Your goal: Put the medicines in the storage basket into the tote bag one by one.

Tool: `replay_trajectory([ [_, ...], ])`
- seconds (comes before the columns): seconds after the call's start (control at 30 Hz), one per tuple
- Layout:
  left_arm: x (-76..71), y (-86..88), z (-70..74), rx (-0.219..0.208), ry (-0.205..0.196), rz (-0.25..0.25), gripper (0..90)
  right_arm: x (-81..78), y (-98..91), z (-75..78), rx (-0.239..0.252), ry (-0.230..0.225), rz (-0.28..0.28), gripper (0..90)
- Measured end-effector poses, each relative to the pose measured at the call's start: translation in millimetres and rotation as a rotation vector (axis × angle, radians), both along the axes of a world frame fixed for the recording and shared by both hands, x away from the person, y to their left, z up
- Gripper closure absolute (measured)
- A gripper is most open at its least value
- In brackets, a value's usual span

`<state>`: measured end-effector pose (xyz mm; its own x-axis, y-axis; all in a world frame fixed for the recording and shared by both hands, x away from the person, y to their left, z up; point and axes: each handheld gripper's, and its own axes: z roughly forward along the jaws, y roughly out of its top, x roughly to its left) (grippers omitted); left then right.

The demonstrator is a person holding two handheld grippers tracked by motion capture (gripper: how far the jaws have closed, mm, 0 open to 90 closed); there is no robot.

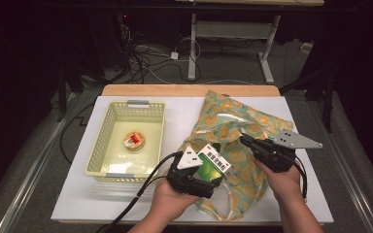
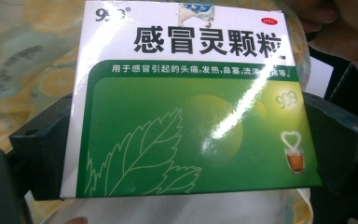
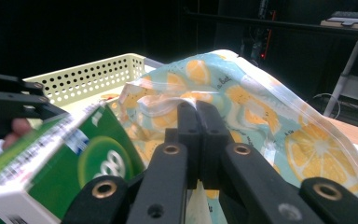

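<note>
Left tongs (image 1: 209, 171) clamp green medicine box (image 1: 214, 164), lifted clear of lemon-print bag (image 1: 243, 127); right tongs (image 1: 246, 141) pinch bag rim, holding mouth open; basket (image 1: 108, 130) left, likely destination.

The high view looks forward and down over the counter (image 1: 126, 204) from the person's side. The left gripper view sits very close against the green box (image 2: 191, 116). The right gripper view looks level along its tongs (image 3: 198, 135) toward the lemon-print bag (image 3: 270, 121), sharing that box and bag.
</note>
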<state>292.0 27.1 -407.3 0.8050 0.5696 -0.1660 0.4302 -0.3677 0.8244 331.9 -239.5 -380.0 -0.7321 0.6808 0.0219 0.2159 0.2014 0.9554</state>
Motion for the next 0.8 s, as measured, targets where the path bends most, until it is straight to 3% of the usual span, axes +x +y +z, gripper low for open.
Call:
replay_trajectory([
  [0.1,8.3,-9.5,-6.7,0.016,0.007,0.018,5.6,0.1,0.5,-0.2,0.001,0.002,-0.001,90.0],
  [0.27,17.7,-26.5,-14.9,0.007,0.019,-0.001,5.6,0.7,-1.0,-0.3,0.008,0.007,-0.011,90.0],
  [0.33,19.2,-33.5,-16.8,-0.006,0.022,-0.015,5.6,1.3,-1.8,-0.5,0.004,0.003,-0.010,90.0],
  [0.47,20.1,-46.2,-19.7,0.008,0.018,-0.024,5.6,0.9,-1.6,-0.4,0.005,0.003,-0.011,90.0],
  [0.8,21.6,-64.0,-25.7,0.033,-0.003,0.005,5.5,-0.5,-1.9,1.7,0.013,-0.003,-0.007,90.0],
])
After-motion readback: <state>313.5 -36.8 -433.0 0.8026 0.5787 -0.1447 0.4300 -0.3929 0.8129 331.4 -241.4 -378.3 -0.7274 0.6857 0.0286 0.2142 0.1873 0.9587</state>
